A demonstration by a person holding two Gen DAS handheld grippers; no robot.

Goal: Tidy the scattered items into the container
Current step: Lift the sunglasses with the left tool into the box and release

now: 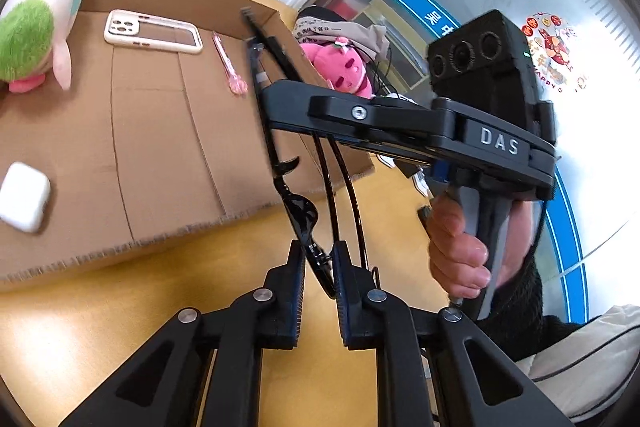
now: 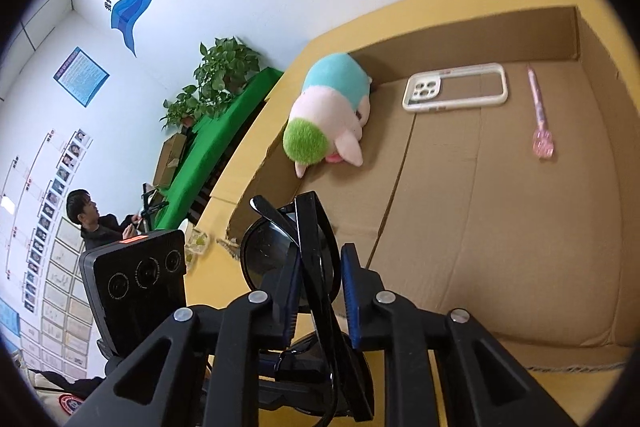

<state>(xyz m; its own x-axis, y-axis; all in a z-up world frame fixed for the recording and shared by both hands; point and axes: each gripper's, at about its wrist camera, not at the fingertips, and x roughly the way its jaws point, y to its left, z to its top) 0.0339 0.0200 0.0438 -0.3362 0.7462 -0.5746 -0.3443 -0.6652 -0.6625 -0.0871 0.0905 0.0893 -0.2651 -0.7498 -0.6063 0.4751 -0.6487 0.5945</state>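
Black sunglasses [image 1: 302,215] hang in the air at the near edge of a shallow cardboard box [image 1: 160,131]. My left gripper [image 1: 318,267] is shut on the sunglasses' frame. My right gripper [image 2: 320,279] is shut on the same sunglasses [image 2: 316,251], pinching the folded frame just above the box's near corner. The right gripper's body [image 1: 400,123] crosses the left wrist view. Inside the box lie a plush toy [image 2: 324,119], a phone case [image 2: 456,89], a pink pen [image 2: 538,111] and a white earbud case [image 1: 24,197].
The box [image 2: 500,227] sits on a yellow table [image 1: 140,307]. A pink plush [image 1: 344,67] and some clothing lie beyond the box's right wall. A person [image 2: 96,219] sits in the background by a green table and a plant.
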